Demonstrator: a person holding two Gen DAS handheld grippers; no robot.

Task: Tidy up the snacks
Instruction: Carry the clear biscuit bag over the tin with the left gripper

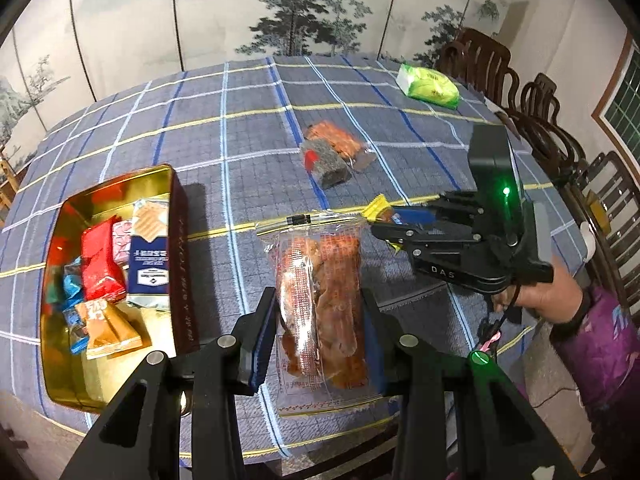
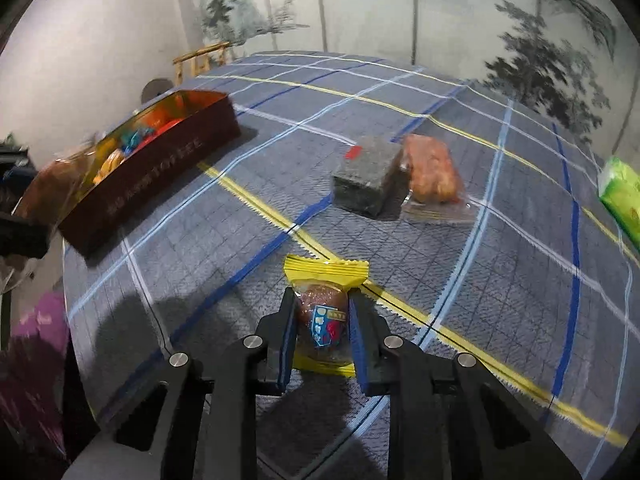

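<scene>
My left gripper (image 1: 320, 320) is shut on a clear bag of orange snacks (image 1: 320, 304) and holds it above the table, right of the gold tin (image 1: 178, 240). The tin holds several wrapped snacks. My right gripper (image 2: 320, 324) is shut on a yellow-wrapped brown snack (image 2: 322, 308) just above the cloth; it also shows in the left wrist view (image 1: 394, 222), right of the clear bag. The tin shows at the left in the right wrist view (image 2: 160, 168). A grey snack block (image 1: 326, 160) and an orange snack packet (image 1: 340, 140) lie mid-table.
The table has a blue checked cloth (image 1: 240, 128). A green packet (image 1: 428, 86) lies at the far right edge. Dark wooden chairs (image 1: 540, 120) line the right side. A painted screen stands behind the table.
</scene>
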